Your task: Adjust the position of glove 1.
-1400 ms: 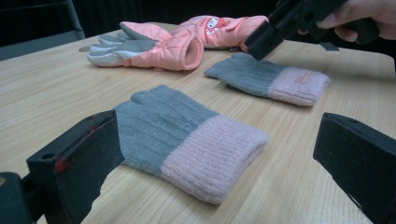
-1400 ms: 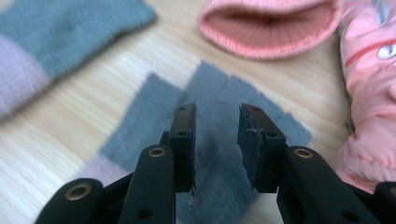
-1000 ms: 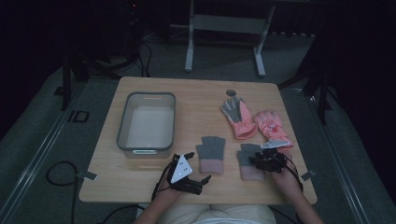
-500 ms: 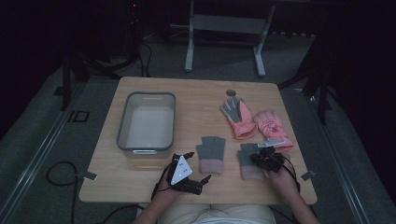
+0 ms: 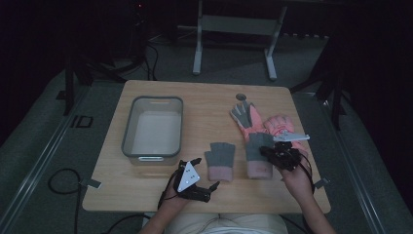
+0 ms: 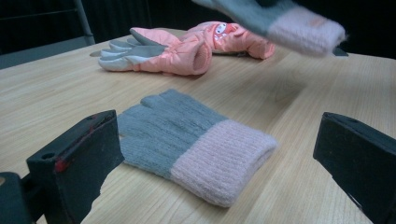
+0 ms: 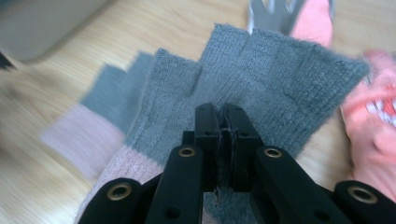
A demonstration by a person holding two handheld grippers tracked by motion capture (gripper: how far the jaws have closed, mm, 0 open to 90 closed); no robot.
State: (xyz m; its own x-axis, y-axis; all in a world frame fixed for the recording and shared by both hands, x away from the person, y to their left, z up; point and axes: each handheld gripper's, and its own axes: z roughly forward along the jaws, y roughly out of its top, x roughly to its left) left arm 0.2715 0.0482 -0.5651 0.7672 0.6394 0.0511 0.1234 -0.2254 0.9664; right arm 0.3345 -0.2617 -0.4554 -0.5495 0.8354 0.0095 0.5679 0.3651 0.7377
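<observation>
A grey knit glove with a pink cuff (image 5: 220, 158) (image 6: 196, 135) lies flat near the table's front. My left gripper (image 5: 207, 173) (image 6: 215, 128) stands open just short of its cuff, one jaw on each side. A matching knit glove (image 5: 257, 155) (image 7: 280, 79) hangs lifted off the wood, blurred at the top of the left gripper view (image 6: 275, 21). My right gripper (image 5: 268, 151) (image 7: 223, 114) is shut on its grey middle. Two padded pink gloves (image 5: 246, 119) (image 5: 282, 126) (image 6: 159, 51) lie behind it.
A grey plastic bin (image 5: 127, 131) stands empty on the table's left half. A small round dark object (image 5: 240, 96) sits near the far edge. The table's right edge is close to my right hand. Dark floor and a metal stand (image 5: 234, 29) lie beyond.
My right gripper has moved a little away from the person with the knit glove in it, raising it off the table. The left gripper has hardly moved.
</observation>
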